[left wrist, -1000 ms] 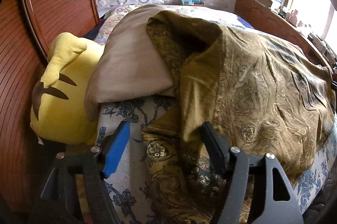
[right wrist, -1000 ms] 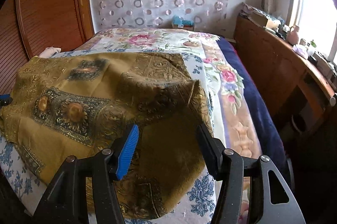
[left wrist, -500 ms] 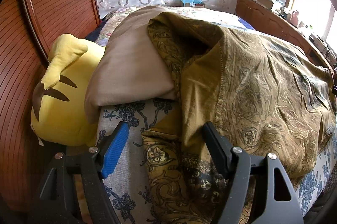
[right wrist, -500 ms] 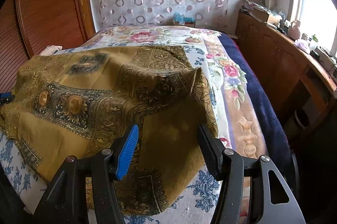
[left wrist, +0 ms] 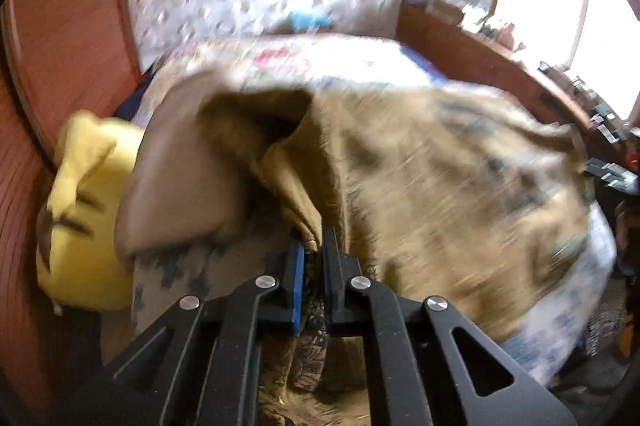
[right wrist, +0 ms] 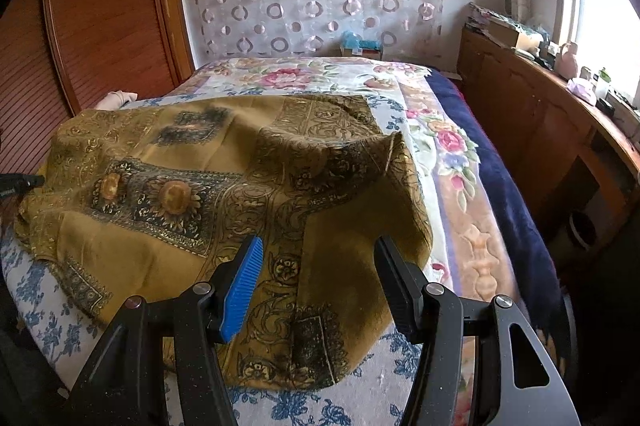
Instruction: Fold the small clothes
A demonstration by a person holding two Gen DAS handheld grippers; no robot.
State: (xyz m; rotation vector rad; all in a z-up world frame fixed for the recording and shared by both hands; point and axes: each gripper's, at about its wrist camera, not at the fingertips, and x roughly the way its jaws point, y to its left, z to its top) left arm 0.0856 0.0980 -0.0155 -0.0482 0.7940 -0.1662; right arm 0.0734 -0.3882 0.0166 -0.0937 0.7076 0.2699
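Observation:
A mustard-gold patterned cloth (right wrist: 224,182) lies spread and rumpled across the bed; in the left wrist view it (left wrist: 440,186) is blurred by motion. My left gripper (left wrist: 314,246) is shut on a bunched fold of the cloth's near left edge, which sticks up between the jaws. My right gripper (right wrist: 316,250) is open and empty, low over the cloth's near right part, with the cloth lying between and beneath its fingers.
A tan pillow (left wrist: 184,170) and a yellow plush toy (left wrist: 80,210) sit at the bed's left, against the wooden headboard (left wrist: 60,38). A floral bedspread (right wrist: 436,146) covers the bed. A wooden sideboard (right wrist: 532,114) with clutter runs along the right, under the window.
My left gripper has closed on the cloth's edge and is moving, blurring its view. My right gripper has stayed open and shifted slightly closer over the cloth.

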